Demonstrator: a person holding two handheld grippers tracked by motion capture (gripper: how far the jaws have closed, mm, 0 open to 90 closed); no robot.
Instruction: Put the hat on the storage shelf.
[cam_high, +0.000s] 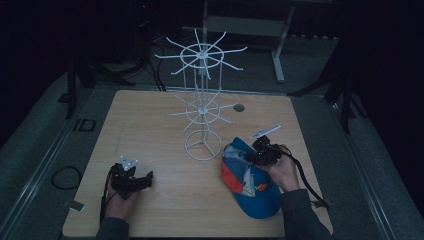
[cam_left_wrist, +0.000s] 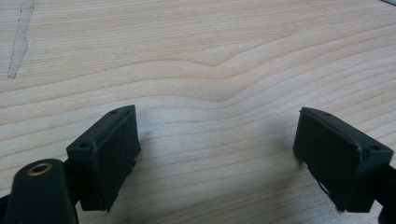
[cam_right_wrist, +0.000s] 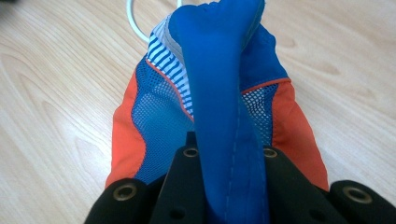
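The right gripper is clamped tight on a blue fold of the cap, its jaws pressed against both sides of a ridge of fabric that runs up between them in the right gripper view, where the cap hangs forward from the pinch. The cap lies toward the desk's right side, nearer the near edge than the far one, just beside the round base of the white wire rack that stands at mid-desk. It looks light and soft: thin blue cloth, orange panels, open mesh and a striped lining, all of which will sag and fold under their own weight, so the crown will likely droop once clear of the desk. The cloth should not slip much between the pads, and nothing about it seems fragile. A pinch on a doubled seam or at the band, as here, probably holds better than one on loose mesh; the brim would be the stiffest place to take hold. The left gripper rests near the desk's near left corner with its jaws spread wide over bare wood, holding nothing.
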